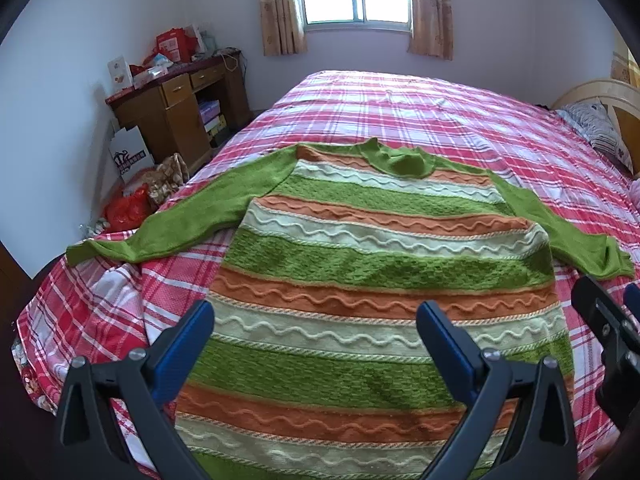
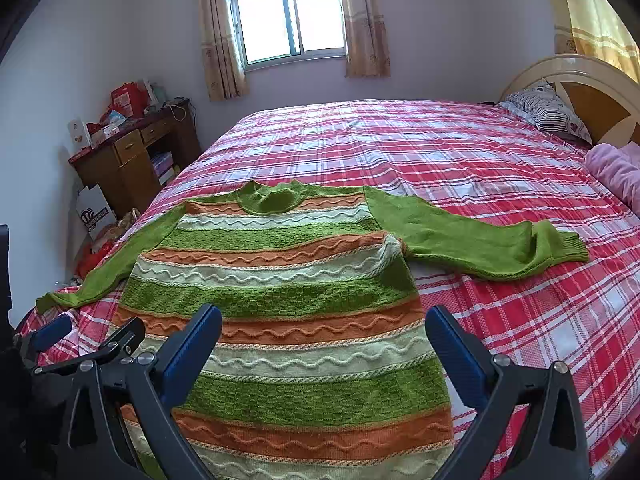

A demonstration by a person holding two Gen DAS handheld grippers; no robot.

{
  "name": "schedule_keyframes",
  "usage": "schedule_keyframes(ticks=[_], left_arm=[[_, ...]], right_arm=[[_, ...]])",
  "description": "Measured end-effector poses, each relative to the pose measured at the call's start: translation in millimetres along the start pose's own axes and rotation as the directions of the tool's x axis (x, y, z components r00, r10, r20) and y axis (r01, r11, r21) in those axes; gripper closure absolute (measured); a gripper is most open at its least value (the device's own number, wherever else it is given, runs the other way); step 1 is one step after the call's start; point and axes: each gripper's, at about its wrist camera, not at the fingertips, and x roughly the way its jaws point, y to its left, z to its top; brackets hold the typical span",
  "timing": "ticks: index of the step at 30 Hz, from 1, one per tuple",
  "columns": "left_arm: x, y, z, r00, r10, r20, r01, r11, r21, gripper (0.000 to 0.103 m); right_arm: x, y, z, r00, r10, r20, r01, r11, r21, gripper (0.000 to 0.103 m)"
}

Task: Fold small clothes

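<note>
- Left gripper [image 1: 314, 320] hovers over the sweater's lower body, jaws spread wide, holding nothing.
- Right gripper [image 2: 324, 326] hovers just beside it over the same hem end, jaws likewise spread and empty.
- Sweater [image 1: 360, 272] lies flat on the bed [image 1: 440, 120], collar away, both green sleeves stretched outward.
- Pillow [image 2: 548, 110] sits at the headboard; a desk [image 1: 180, 116] stands by the far wall.
</note>
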Motion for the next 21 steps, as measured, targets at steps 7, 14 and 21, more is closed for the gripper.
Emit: schedule_keyframes(ticks=[7, 14, 21], left_arm=[[1.3, 1.3, -1.5, 1.0, -0.001, -0.008, 0.001, 1.0, -0.006, 0.0], [1.4, 2.4, -4.0, 1.0, 0.001, -0.011, -0.001, 1.0, -0.008, 0.0], [1.3, 2.1, -4.2, 1.0, 0.004, -0.013, -0.004, 1.0, -0.006, 0.0]], right_arm=[[-0.3, 0.5, -1.6, 1.0, 0.002, 0.0, -0.002, 1.0, 0.002, 0.001], [-0.5, -0.5, -1.3, 1.0, 0.003, -0.002, -0.003, 1.0, 0.003, 0.001], [0.0, -1.2, -1.5, 1.0, 0.003, -0.005, -0.003, 1.0, 0.006, 0.001]])
